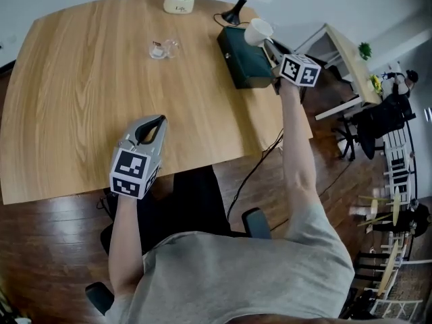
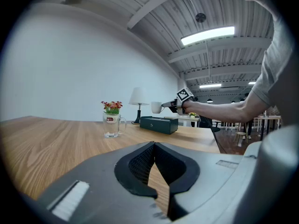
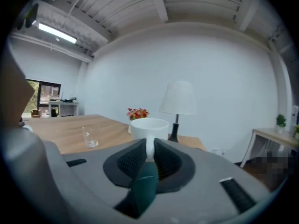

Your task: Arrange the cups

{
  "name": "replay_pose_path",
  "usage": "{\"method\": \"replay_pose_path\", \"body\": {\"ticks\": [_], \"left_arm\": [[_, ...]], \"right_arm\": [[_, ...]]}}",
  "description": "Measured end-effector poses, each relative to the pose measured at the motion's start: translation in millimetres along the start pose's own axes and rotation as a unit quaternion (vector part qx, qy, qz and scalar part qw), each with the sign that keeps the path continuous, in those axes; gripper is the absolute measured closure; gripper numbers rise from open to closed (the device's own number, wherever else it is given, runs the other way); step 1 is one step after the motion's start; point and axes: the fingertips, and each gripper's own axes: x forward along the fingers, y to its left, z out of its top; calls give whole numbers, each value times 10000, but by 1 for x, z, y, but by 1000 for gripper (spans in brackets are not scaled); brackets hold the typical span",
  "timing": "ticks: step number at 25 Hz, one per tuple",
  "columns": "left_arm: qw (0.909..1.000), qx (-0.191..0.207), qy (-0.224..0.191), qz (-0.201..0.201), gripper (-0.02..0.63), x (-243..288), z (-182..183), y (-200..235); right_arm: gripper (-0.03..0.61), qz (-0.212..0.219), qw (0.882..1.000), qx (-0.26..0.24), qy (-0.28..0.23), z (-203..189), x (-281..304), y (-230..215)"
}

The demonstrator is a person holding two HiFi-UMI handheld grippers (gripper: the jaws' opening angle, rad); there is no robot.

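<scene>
The right gripper [image 1: 270, 46] has its fingers clamped on the handle of the white cup [image 1: 258, 30], which it holds in the air above the dark green box [image 1: 244, 63] at the upper right of the head view. The left gripper [image 1: 152, 122], fingers together with nothing between them, is over the desk [image 1: 74, 106] at lower left. A glass mug [image 1: 163, 48] stands at upper centre.
</scene>
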Motion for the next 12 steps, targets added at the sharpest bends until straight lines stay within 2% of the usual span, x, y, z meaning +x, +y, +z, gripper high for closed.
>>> {"method": "replay_pose_path", "body": {"ticks": [4,8,12], "left_arm": [[10000,-1,0,-1,604,0,-1,1],[10000,-4,-5,5,604,-1,1,0],[10000,-1,-19,1,604,-1,1,0]], "right_arm": [[508,-332,9978,110,569,-23,20,-47],[508,-348,9960,57,820,-34,35,-55],[509,-249,9963,180,801,-37,41,-52]]}}
